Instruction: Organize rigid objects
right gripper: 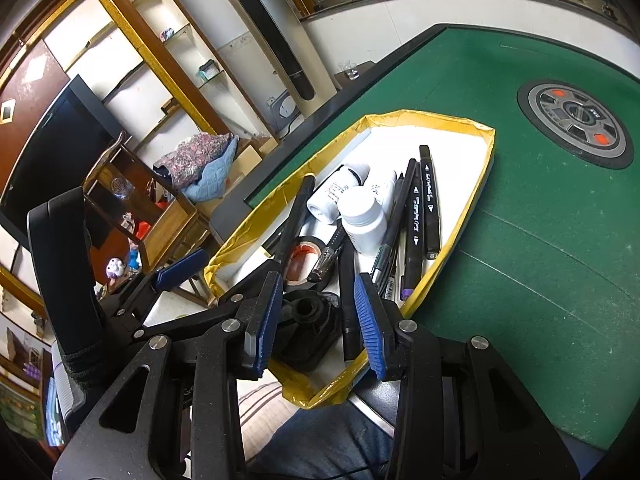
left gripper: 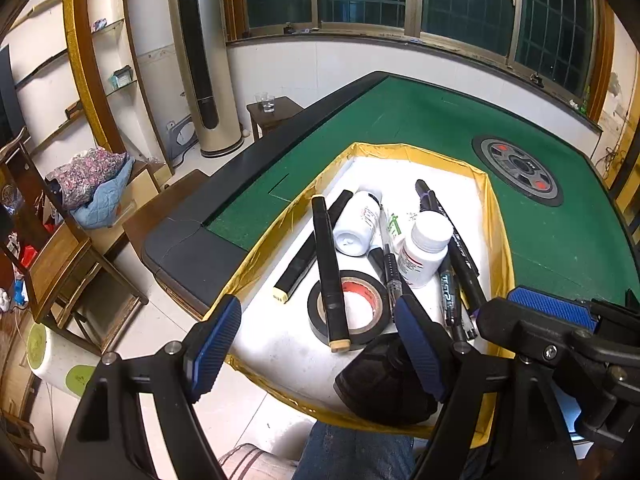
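Looking down along my left gripper (left gripper: 320,350), I see its blue pads spread wide with nothing pinched between them, hovering over the near end of the yellow-edged tray (left gripper: 262,246). My right gripper (right gripper: 318,326) is likewise spread and empty, poised above a black lump (right gripper: 306,320) at the tray's near corner; I cannot tell what that object is.

Everything rigid sits inside the tray, crowded toward its middle and right wall. A roll of black tape (left gripper: 348,306) lies flat with a black marker (left gripper: 330,272) resting across it. Two white bottles lie beside each other: the capped bottle (left gripper: 424,250) nearer the right, the second bottle (left gripper: 358,222) further back. Several dark pens (right gripper: 416,216) are packed along the right wall, touching one another.

For room, the tray's far end is bare white floor, and so is a strip along its left wall near me. The tray's near end overhangs the green table (right gripper: 540,220), above my trouser leg (right gripper: 332,440). To the tray's right the felt is open up to the round centre plate (right gripper: 576,124).
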The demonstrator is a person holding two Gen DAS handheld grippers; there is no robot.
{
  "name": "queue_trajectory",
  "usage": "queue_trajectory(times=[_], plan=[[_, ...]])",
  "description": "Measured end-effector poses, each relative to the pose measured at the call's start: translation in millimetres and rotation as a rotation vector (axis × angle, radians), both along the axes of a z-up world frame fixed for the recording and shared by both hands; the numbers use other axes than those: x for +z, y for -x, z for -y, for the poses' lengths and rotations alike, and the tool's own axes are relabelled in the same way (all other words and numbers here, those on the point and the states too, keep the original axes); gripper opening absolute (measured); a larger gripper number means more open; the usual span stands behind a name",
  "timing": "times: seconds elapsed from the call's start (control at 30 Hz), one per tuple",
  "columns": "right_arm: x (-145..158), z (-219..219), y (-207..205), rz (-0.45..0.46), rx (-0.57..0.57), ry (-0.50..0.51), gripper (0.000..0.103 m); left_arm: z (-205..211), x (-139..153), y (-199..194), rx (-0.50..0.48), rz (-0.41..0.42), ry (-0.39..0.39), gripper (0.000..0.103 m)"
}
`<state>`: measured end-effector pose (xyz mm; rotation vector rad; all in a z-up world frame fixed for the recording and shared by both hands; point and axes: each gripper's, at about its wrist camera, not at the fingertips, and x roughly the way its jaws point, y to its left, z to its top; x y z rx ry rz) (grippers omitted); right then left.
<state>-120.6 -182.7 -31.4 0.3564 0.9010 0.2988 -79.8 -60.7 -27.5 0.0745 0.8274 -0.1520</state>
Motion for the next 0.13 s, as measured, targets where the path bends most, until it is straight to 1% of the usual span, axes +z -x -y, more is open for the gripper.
queue_trajectory(times=[0.13], plan=[[-4.6, 0.6, -3.3, -0.015, -0.007, -0.004, 0.038, 2.4, -1.6, 0.7, -0.012, 0.006, -0.016, 0.079]])
